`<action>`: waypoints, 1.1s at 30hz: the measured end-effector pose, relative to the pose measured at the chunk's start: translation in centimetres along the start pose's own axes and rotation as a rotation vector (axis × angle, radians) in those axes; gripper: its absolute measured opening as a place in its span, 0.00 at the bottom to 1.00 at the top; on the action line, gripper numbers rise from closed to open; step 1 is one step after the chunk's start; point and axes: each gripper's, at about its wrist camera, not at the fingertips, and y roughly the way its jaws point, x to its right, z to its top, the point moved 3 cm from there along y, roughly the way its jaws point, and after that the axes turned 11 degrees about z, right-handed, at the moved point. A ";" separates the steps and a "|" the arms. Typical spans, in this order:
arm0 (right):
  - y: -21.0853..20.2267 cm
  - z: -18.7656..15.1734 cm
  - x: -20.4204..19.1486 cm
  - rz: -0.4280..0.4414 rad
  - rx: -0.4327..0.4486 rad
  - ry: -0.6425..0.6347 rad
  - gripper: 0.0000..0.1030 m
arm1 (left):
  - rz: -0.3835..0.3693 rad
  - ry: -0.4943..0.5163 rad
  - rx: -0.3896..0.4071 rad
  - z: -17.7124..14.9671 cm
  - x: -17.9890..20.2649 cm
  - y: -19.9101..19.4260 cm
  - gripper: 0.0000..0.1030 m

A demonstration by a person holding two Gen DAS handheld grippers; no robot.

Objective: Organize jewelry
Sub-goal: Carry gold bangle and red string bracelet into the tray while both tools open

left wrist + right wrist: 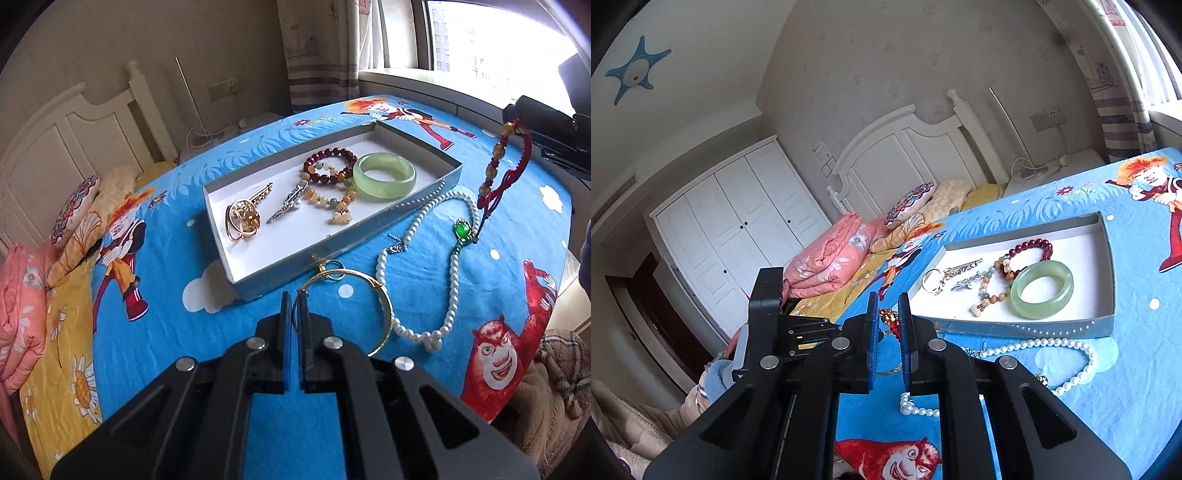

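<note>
Clamped in the left gripper [294, 297], the gold bangle [384, 306] could be snagged on the pearl necklace [452, 266] while the red cord bracelet [498, 177] is pinched by the right gripper [888, 314].

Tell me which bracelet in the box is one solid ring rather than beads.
The pale green jade bangle at the box's window end; the dark red bracelet beside it is beaded.

Red cord bracelet [892, 323] between right hand-held gripper [888, 317] fingers

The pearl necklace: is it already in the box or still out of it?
Out. The pearl necklace lies spread on the blue bed cover, beside the near wall of the box; no part is clearly inside.
</note>
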 end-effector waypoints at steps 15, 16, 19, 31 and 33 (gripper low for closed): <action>0.7 4.7 5.7 -0.169 0.036 -0.001 0.11 | 0.030 0.001 0.010 5.0 0.5 2.8 0.02; 0.9 5.2 6.4 -0.190 0.037 0.003 0.11 | 0.031 -0.002 0.005 5.4 0.5 3.3 0.02; 1.4 6.4 8.4 -0.241 0.034 0.010 0.11 | 0.035 -0.013 -0.010 6.6 0.7 4.9 0.02; 4.1 7.7 13.5 -0.416 -0.039 0.000 0.12 | 0.053 -0.072 -0.044 9.5 0.7 9.6 0.03; 4.5 7.4 13.7 -0.444 -0.061 -0.008 0.17 | 0.046 -0.096 -0.056 9.4 0.3 10.2 0.08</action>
